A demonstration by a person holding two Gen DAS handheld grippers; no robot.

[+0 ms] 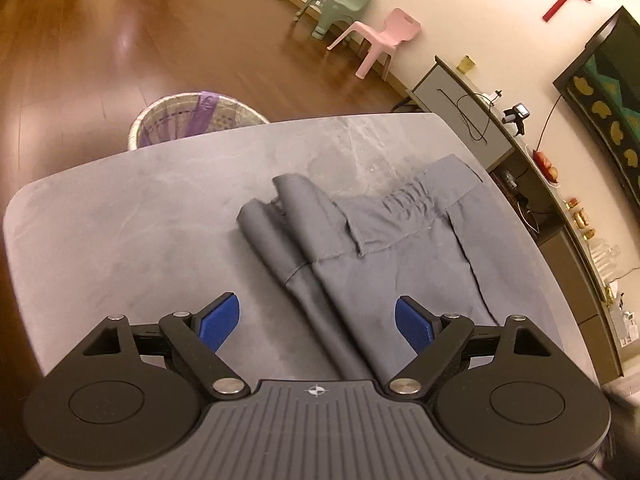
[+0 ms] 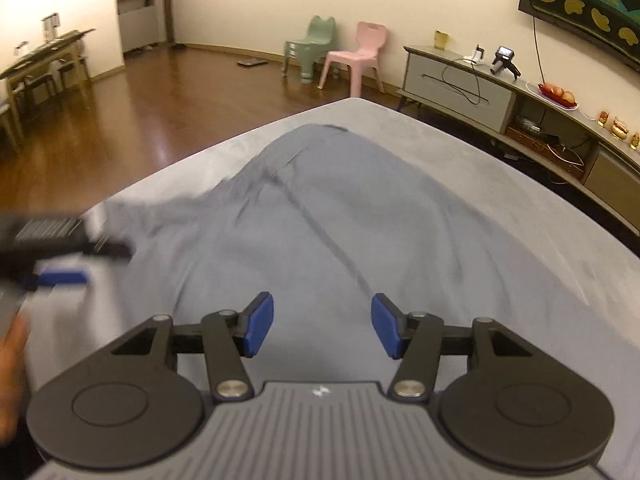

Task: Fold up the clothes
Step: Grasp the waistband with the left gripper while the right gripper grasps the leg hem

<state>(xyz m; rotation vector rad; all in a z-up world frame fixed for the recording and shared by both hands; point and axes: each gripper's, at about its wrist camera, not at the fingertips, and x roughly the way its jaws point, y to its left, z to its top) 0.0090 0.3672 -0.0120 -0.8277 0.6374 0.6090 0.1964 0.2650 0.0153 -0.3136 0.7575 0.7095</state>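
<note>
Grey trousers (image 1: 372, 240) lie folded on the grey table (image 1: 140, 208), with the elastic waistband toward the far right corner and a folded leg along the left. My left gripper (image 1: 318, 324) hovers open over the near part of the cloth, with nothing between its blue pads (image 1: 414, 322). In the right wrist view the same grey trousers (image 2: 320, 216) look blurred and spread over the table (image 2: 500, 184). My right gripper (image 2: 322, 326) stands open above them, holding nothing. The left gripper (image 2: 60, 276) shows blurred at that view's left edge, with a hand (image 2: 12, 364) below it.
A woven waste basket (image 1: 192, 120) with a purple liner stands behind the table's far edge. A green chair (image 2: 310, 50) and a pink chair (image 2: 358, 58) stand by the wall. A low sideboard (image 2: 520, 108) with cables and small items runs along the right.
</note>
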